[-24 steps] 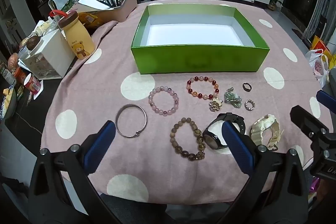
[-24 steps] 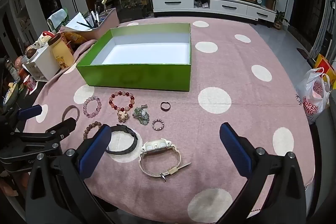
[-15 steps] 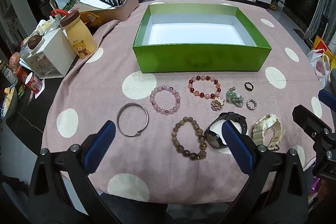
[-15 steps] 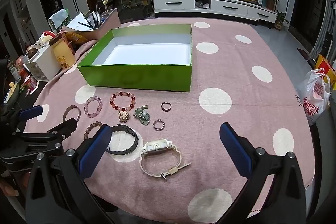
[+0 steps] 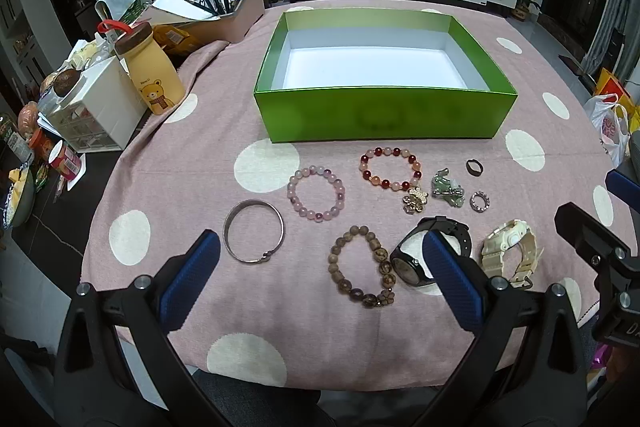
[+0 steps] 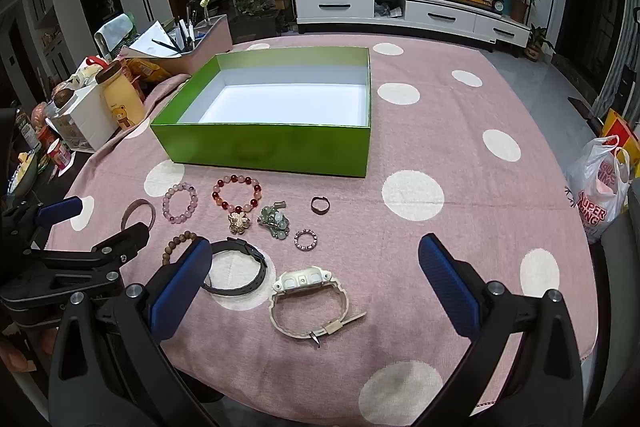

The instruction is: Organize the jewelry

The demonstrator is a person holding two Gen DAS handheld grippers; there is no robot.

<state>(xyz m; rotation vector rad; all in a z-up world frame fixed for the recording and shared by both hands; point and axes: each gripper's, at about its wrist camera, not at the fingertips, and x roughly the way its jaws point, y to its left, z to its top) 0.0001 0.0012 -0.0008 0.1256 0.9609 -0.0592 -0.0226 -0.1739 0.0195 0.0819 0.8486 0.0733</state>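
An empty green box [image 5: 384, 117] [image 6: 264, 147] stands on the pink dotted tablecloth. In front of it lie a silver bangle [image 5: 253, 235], a pink bead bracelet [image 5: 316, 197], a red bead bracelet [image 5: 390, 167], a brown bead bracelet [image 5: 362, 271], a black watch [image 5: 428, 251] [image 6: 236, 273], a cream watch [image 5: 508, 253] [image 6: 306, 301], two brooches and two rings [image 6: 320, 205]. My left gripper [image 5: 320, 267] is open above the brown bracelet. My right gripper [image 6: 316, 279] is open above the cream watch.
A yellow bear bottle [image 5: 150, 71], a white drawer unit [image 5: 94, 109] and a pen holder [image 5: 224, 11] crowd the table's left edge. A white plastic bag [image 6: 600, 187] hangs off the right side. The table's near edge runs just under both grippers.
Both grippers stay open. The views have shifted only slightly, with the box and jewelry sitting a little lower in the frames.
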